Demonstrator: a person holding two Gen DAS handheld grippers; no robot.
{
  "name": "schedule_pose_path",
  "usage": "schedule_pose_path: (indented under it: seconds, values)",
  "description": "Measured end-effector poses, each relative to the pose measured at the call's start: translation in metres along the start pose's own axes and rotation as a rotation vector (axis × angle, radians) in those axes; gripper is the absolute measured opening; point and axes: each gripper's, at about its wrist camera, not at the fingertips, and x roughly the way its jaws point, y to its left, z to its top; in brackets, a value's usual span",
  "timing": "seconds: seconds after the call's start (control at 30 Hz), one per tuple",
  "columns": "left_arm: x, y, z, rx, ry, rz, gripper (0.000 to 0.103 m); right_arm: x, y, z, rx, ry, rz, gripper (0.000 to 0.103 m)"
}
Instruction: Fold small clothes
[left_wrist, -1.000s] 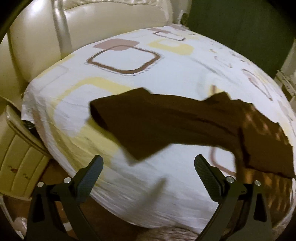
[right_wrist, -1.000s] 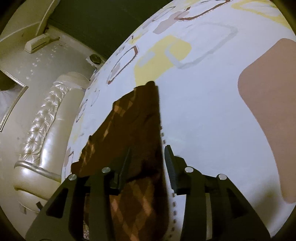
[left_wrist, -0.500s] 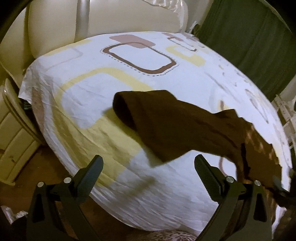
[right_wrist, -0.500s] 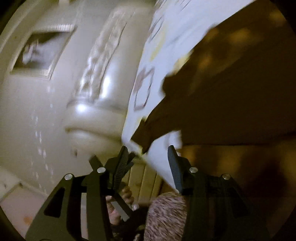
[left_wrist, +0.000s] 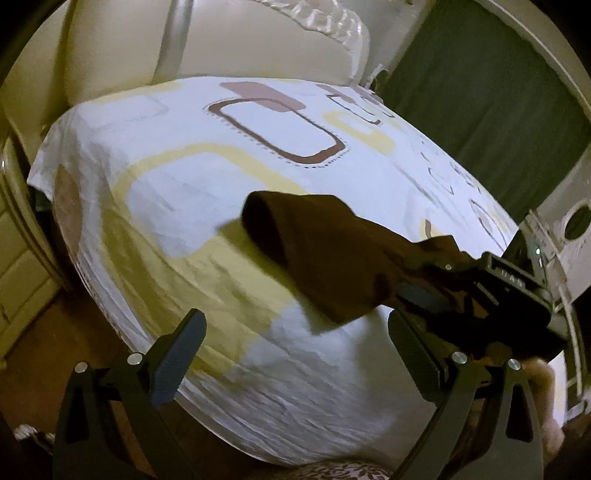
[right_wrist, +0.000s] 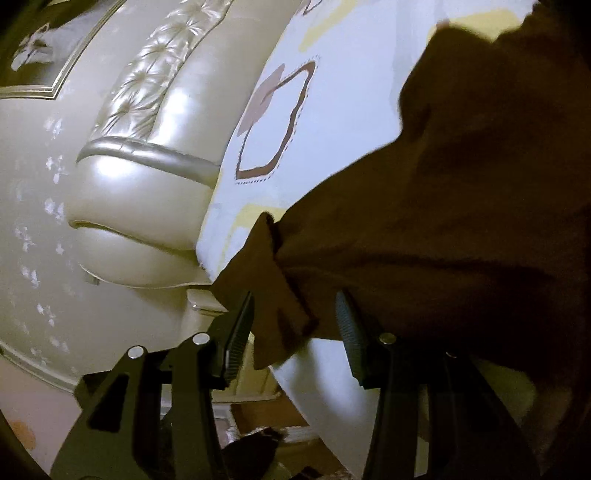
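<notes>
Left gripper (left_wrist: 295, 354): held wide open at lower frame, nothing between the fingers.
Right gripper (right_wrist: 295, 332): parted, a corner of the brown garment (right_wrist: 461, 221) hanging between unpressed.
Bedsheet (left_wrist: 221, 184): patterned, garment draped mid-frame.

Bedroom — patterned bed (left_wrist: 207, 192); padded headboard (left_wrist: 229, 40).

The garment (left_wrist: 332, 254) was plain dark brown. The bedsheet (left_wrist: 177, 206) was white, printed with rounded rectangles in pale yellow, dusty pink and brown outline edged with dots. The headboard (right_wrist: 147, 122) was glossy cream, tufted, with silver trim. The curtain (left_wrist: 480, 96) was dark green. Both grippers' fingers (left_wrist: 177, 354) were black with ribbed pads. The wall (right_wrist: 33, 236) carried pale floral motifs.
</notes>
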Motion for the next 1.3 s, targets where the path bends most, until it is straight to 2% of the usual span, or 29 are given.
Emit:
schedule_pose_path:
  seconds: [0.2,0.3,0.33,0.4,0.47,0.6,0.77,0.97,1.13,1.3]
  values:
    - [0.003,0.014,-0.003,-0.036,-0.001,0.004,0.098,0.014,0.012,-0.005,-0.028,0.025,0.01,0.044]
    - [0.004,0.017,-0.005,-0.047,0.003,-0.002,0.098,0.023,0.016,-0.007,-0.036,0.027,-0.012,0.032]
    - [0.003,0.017,-0.005,-0.046,0.002,0.0,0.098,0.024,0.016,-0.007,-0.034,0.022,-0.016,0.019]
    - [0.002,0.016,-0.005,-0.039,-0.003,0.002,0.098,0.029,0.015,-0.008,-0.015,0.034,-0.011,0.004]
    - [0.002,0.015,-0.005,-0.038,-0.004,0.004,0.098,0.028,0.02,-0.01,-0.018,0.022,-0.024,0.004]
    - [0.001,0.015,-0.005,-0.043,-0.002,0.004,0.098,0.002,0.048,0.0,-0.066,-0.019,0.021,0.004]
    - [-0.001,0.003,-0.005,-0.017,0.01,-0.002,0.098,-0.066,0.103,0.031,-0.174,-0.091,0.09,0.004]
    - [-0.005,-0.029,-0.009,0.057,0.015,-0.019,0.098,-0.171,0.132,0.061,-0.277,-0.163,0.081,0.004]
    - [0.0,-0.063,-0.015,0.127,0.038,-0.037,0.098,-0.265,0.109,0.063,-0.278,-0.249,0.04,0.004]
    - [0.007,-0.097,-0.019,0.184,0.069,-0.06,0.098,-0.354,0.049,0.046,-0.239,-0.342,-0.024,0.004]
